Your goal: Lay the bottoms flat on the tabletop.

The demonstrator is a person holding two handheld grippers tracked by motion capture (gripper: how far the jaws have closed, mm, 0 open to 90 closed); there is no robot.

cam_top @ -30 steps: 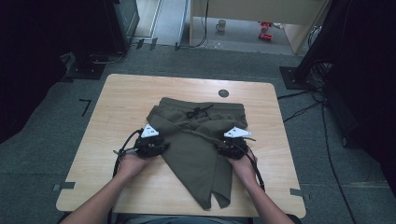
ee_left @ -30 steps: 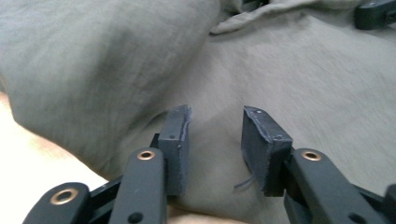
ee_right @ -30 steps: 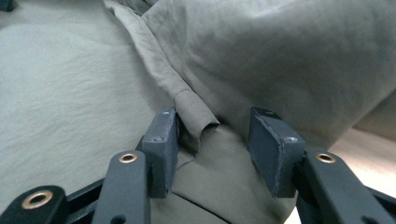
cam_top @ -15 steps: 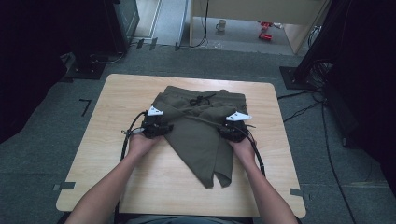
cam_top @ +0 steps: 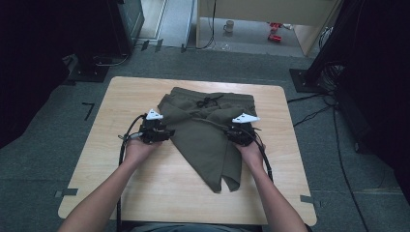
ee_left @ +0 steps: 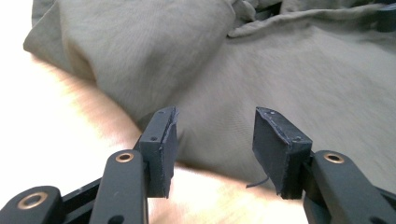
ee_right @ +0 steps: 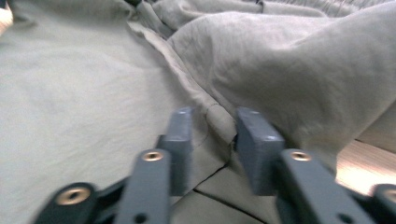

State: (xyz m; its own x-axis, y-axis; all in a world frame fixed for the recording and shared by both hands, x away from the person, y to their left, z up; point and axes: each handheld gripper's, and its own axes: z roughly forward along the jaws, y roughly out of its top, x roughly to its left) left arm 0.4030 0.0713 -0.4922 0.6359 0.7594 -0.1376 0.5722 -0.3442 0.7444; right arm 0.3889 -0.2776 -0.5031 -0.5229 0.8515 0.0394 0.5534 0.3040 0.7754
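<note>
An olive-green garment with a dark drawstring lies crumpled on the wooden table, its narrow end pointing toward the person. My left gripper sits at the garment's left edge. In the left gripper view its jaws have just been opening and stand open, with nothing pinched and the cloth just beyond them. My right gripper rests on the garment's right side. Its jaws have just been closing and stand narrowly apart over a seam of the cloth.
Bare tabletop lies left of the garment, and a strip of wood shows at its right. Cables trail from both grippers along the forearms. Beyond the table are dark stands, floor cables and a cup.
Both hands moved away from the person and drew the garment up the table with them. The left jaws have spread apart and the cloth's left edge lies free.
</note>
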